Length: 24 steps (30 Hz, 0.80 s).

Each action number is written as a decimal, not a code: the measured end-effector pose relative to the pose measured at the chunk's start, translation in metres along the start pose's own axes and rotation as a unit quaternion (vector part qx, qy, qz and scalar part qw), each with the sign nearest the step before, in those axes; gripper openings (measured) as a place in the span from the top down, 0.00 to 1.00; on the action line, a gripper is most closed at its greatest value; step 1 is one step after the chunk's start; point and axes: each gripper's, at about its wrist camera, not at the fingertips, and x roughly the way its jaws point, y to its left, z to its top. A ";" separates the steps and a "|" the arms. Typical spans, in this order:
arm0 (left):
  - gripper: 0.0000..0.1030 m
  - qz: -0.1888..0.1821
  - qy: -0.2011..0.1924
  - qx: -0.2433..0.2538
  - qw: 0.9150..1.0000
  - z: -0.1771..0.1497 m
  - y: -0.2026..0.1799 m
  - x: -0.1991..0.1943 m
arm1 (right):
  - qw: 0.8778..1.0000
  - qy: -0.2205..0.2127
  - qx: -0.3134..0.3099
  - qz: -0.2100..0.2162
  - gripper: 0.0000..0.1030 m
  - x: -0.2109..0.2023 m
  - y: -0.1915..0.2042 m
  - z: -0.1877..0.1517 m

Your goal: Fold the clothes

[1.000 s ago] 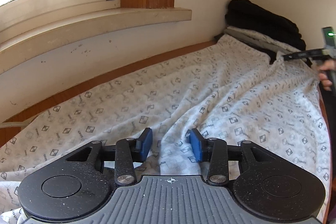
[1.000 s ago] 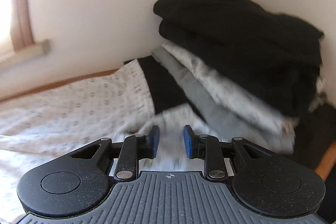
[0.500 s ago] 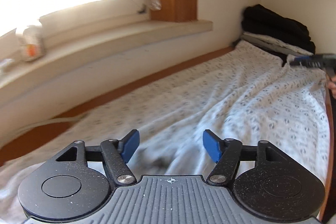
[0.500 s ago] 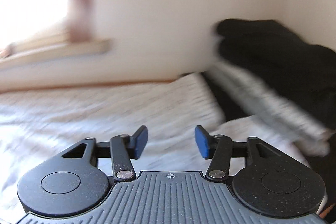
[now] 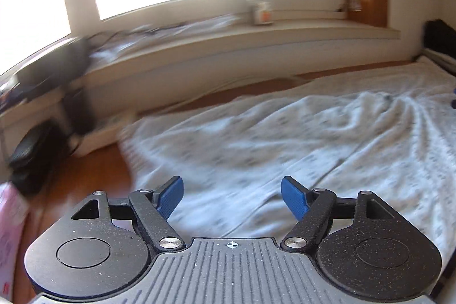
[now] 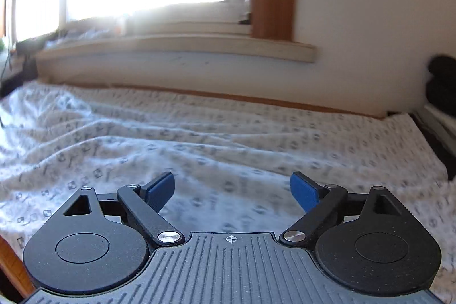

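Two gaping tongs, left (image 5: 231, 194) and right (image 6: 231, 191), one garment (image 6: 228, 138).

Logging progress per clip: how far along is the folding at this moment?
Done: a stack of folded dark and light clothes sits at the far right by the wall. In hand: nothing; the left claw and right claw are both open and empty above the patterned white garment. Left: that garment lies spread out and wrinkled on the wooden surface, with no fold visible.
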 end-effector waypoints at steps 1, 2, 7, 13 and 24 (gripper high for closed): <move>0.24 0.005 0.003 -0.011 1.000 -0.005 0.009 -0.003 | 1.000 -0.003 -0.007 0.000 0.04 0.002 0.005 0.002; 0.24 0.007 0.006 -0.019 1.000 -0.010 0.015 -0.006 | 1.000 -0.006 -0.013 0.001 0.02 0.003 0.009 0.003; 0.25 0.005 0.000 -0.056 0.998 -0.039 0.031 -0.030 | 1.000 -0.005 0.012 0.012 0.01 0.008 0.004 0.008; 0.67 0.011 -0.022 -0.085 0.996 -0.057 0.014 -0.064 | 0.998 0.021 0.054 0.028 0.01 0.015 -0.010 0.007; 0.45 0.013 0.002 -0.087 0.996 -0.078 -0.038 -0.082 | 0.999 0.024 0.033 0.014 0.01 0.015 -0.001 0.007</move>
